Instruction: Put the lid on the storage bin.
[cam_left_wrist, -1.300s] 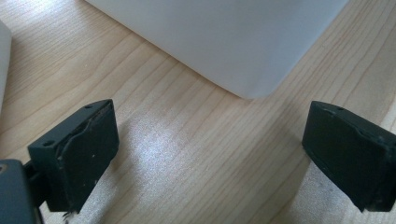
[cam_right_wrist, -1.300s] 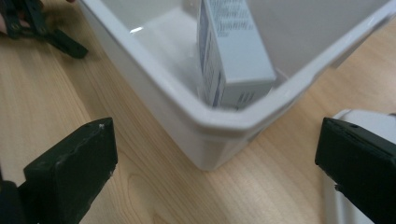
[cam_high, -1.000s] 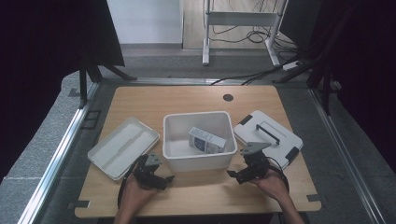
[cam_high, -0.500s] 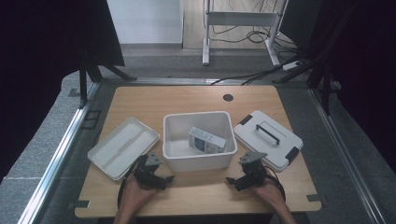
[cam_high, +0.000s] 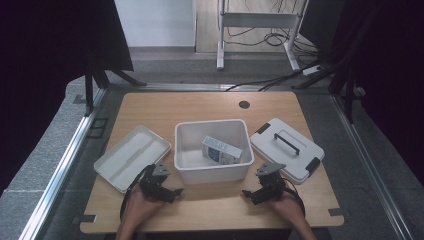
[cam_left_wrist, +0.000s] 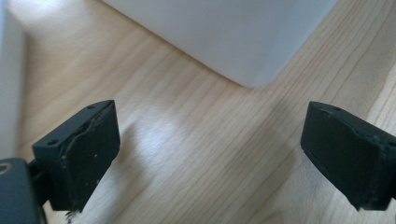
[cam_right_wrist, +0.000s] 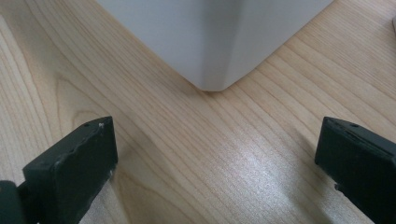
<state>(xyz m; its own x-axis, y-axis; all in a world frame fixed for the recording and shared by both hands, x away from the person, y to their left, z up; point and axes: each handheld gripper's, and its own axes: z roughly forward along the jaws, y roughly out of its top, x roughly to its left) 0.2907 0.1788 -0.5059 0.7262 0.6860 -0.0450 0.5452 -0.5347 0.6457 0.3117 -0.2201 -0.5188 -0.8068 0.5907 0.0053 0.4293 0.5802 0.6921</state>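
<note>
- The white plastic bin (cam_high: 212, 172) sits mid-table, a small carton (cam_high: 220, 150) inside it.
- It is judged light, rigid and smooth-walled; the rim is best gripped.
- The left gripper (cam_high: 167, 191) and right gripper (cam_high: 252, 193) are held wide open and empty near its front corners.

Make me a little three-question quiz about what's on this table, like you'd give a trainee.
1. True or false: the left gripper is shut on the carton.
2. Where does the carton lie? A) on the tray B) in the bin C) on the lid
3. Fill in: the right gripper has its jaws ____, above bare table near a corner of the bin.

Key:
1. False. Its jaws stand apart over the wood, with nothing between them.
2. B. The carton lies tilted inside the bin.
3. Open.
</note>
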